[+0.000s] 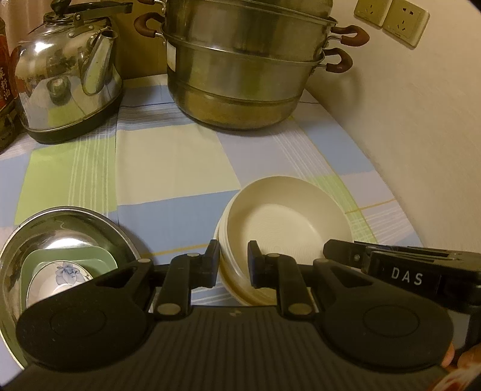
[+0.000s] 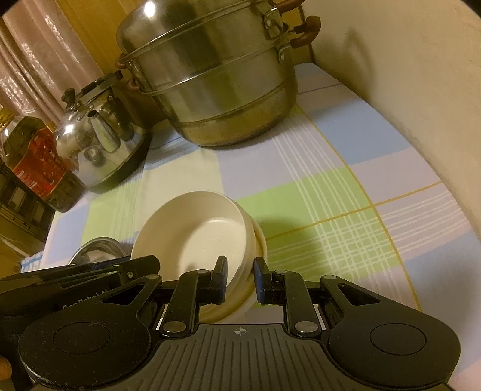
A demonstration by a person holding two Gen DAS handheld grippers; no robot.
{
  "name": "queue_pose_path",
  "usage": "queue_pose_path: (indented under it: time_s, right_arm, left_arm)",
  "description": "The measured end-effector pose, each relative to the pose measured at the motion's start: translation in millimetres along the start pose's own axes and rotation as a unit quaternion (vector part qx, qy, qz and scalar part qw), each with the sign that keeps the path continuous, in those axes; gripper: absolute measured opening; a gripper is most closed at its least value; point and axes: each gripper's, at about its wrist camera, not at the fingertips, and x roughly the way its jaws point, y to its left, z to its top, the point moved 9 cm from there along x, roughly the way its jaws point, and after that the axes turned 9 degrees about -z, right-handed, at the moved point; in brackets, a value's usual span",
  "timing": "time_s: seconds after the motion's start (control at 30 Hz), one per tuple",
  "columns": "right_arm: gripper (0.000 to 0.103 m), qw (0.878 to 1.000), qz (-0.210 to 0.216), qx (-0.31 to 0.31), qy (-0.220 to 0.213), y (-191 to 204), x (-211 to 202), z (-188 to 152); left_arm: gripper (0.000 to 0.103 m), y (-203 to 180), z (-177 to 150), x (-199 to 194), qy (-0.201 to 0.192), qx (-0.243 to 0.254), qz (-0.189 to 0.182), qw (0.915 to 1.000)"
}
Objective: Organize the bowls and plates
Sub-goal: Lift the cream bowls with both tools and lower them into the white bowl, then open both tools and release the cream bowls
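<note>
A stack of cream bowls (image 1: pixel 285 216) sits on the checked tablecloth (image 1: pixel 168 168). My left gripper (image 1: pixel 234 261) is shut on the stack's left rim, one finger outside the wall and one inside the top bowl. My right gripper (image 2: pixel 240 281) is shut on the opposite rim of the same cream stack (image 2: pixel 195 228), and its black tip (image 1: pixel 339 252) shows at the stack's right in the left wrist view. Left of the stack stands a steel bowl (image 1: pixel 60 222) holding a green square dish (image 1: pixel 36 264) and a white flowered bowl (image 1: pixel 60 273).
A large tiered steel steamer pot (image 1: pixel 240 69) stands at the back, a steel kettle (image 1: pixel 66 78) to its left, and an oil bottle (image 2: pixel 39 159) further left. A cream wall (image 1: pixel 421 120) with sockets (image 1: pixel 390 18) borders the table's right side.
</note>
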Motion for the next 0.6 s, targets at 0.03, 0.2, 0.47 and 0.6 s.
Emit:
queue_pose_path:
  time_s: [0.03, 0.2, 0.47, 0.6]
  right_arm:
    - [0.019, 1.0, 0.0, 0.001, 0.0, 0, 0, 0]
    - [0.02, 1.0, -0.007, -0.001, -0.01, -1, -4, 1]
    - [0.052, 0.999, 0.001, -0.001, -0.038, -4, -26, 2]
    - [0.054, 0.999, 0.009, 0.001, -0.047, -6, -45, -3]
  left_arm:
    - [0.017, 0, 0, -1, 0.0, 0.0, 0.001, 1.0]
    - [0.017, -2, 2, -8, -0.008, 0.002, 0.002, 1.0]
    - [0.018, -10, 5, -41, -0.034, 0.022, 0.014, 0.9991]
    - [0.022, -13, -6, -61, -0.035, 0.025, 0.022, 0.9988]
